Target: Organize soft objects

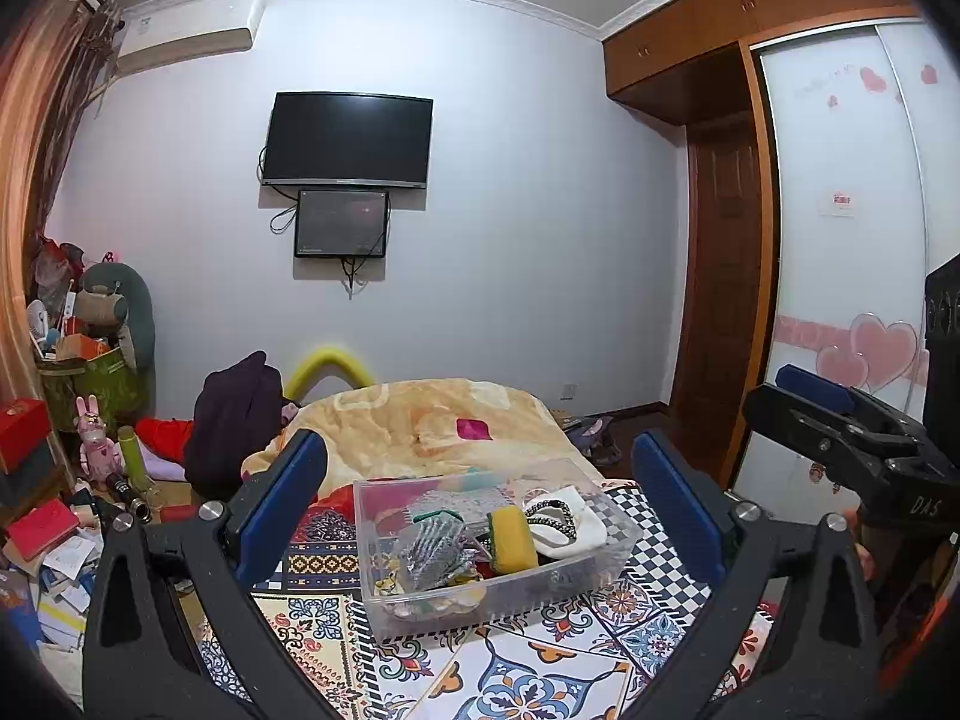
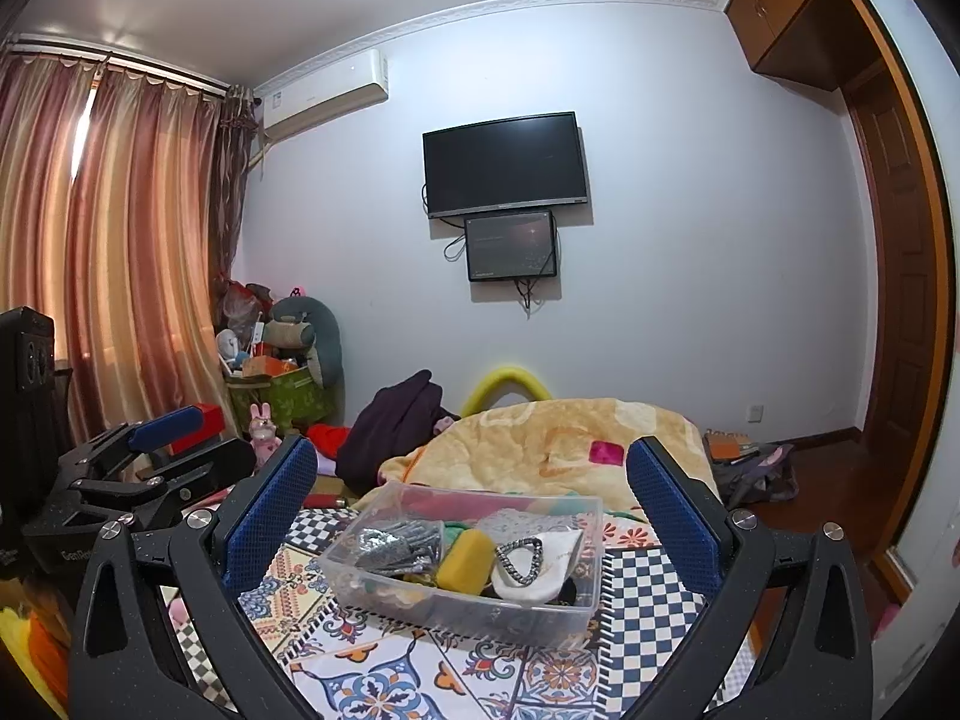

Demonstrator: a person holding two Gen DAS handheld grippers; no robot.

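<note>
A clear plastic bin [image 1: 384,594] stands on the patterned bed cover and also shows in the right wrist view [image 2: 354,588]. It holds a yellow sponge [image 1: 513,543], a white sock [image 1: 573,525] with a striped band, and a crumpled silver cloth [image 1: 429,549]. The same sponge [image 2: 465,558], sock [image 2: 537,567] and silver cloth [image 2: 399,546] show in the right wrist view. My left gripper [image 1: 480,480] is open and empty, just short of the bin. My right gripper [image 2: 474,480] is open and empty, also just short of it.
A cream blanket [image 1: 420,420] is heaped behind the bin. A dark garment [image 1: 234,420] lies at the bed's far left. Boxes, papers and a pink rabbit toy [image 1: 93,444] clutter the floor on the left. A wardrobe [image 1: 840,180] and a door stand on the right.
</note>
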